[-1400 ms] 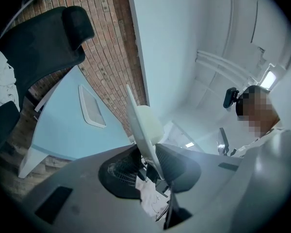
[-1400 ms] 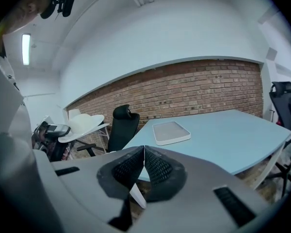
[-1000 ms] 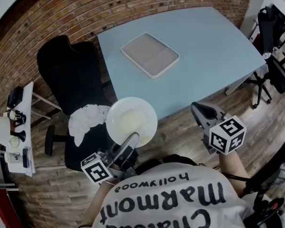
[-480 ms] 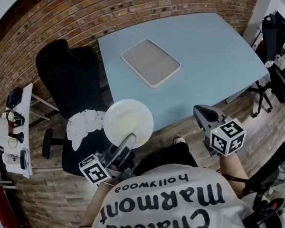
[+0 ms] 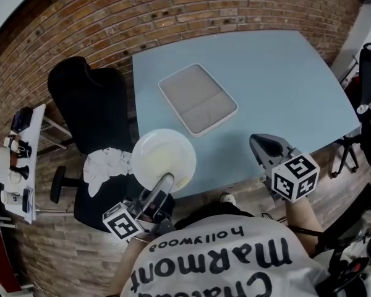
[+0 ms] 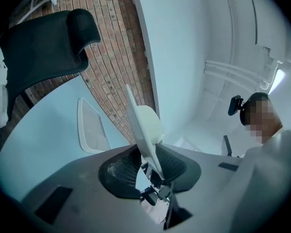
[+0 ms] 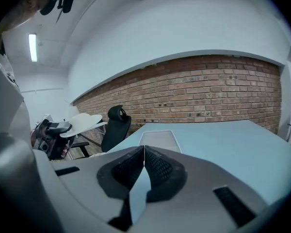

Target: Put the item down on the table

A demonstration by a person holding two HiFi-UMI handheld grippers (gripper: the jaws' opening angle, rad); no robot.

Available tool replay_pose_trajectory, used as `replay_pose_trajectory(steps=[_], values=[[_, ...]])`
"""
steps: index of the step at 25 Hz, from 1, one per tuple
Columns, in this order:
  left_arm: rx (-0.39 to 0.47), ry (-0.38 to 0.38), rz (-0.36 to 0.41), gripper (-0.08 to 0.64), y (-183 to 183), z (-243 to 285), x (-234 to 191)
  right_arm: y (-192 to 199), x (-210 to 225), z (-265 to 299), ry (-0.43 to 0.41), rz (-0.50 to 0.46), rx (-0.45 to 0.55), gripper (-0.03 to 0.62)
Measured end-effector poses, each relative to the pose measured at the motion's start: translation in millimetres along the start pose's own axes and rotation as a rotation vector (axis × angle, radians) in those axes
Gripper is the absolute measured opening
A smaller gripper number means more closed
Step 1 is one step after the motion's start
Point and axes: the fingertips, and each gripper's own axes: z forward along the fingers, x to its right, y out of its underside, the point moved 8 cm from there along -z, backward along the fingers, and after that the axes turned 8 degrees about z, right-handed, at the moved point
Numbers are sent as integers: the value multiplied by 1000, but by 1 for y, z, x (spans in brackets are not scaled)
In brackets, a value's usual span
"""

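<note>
A white plate (image 5: 163,159) hangs level over the near left corner of the light blue table (image 5: 278,85), partly over the chair. My left gripper (image 5: 165,181) is shut on the plate's near rim. The left gripper view shows the plate (image 6: 141,127) edge-on, clamped between the jaws. At the table's near edge on the right, my right gripper (image 5: 264,145) is held with its jaws closed on nothing, pointing across the table (image 7: 223,140).
A white rectangular tray (image 5: 198,99) lies on the table beyond the plate. A black office chair (image 5: 89,116) with a white cloth (image 5: 102,166) on its seat stands left of the table. A brick wall runs behind. A small side table (image 5: 15,159) with clutter stands far left.
The plate and left gripper have drifted slightly left and toward the table's near corner as the view shifted. The right gripper has hardly moved.
</note>
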Motion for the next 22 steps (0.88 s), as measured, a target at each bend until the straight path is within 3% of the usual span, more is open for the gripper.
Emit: replay_pose_trajectory(steps=[5, 22], values=[[13, -42, -21, 94, 11, 24, 0, -7, 33, 16, -37, 23, -19, 9], [114, -158, -26, 94, 41, 95, -16, -33, 125, 57, -149, -40, -61, 11]])
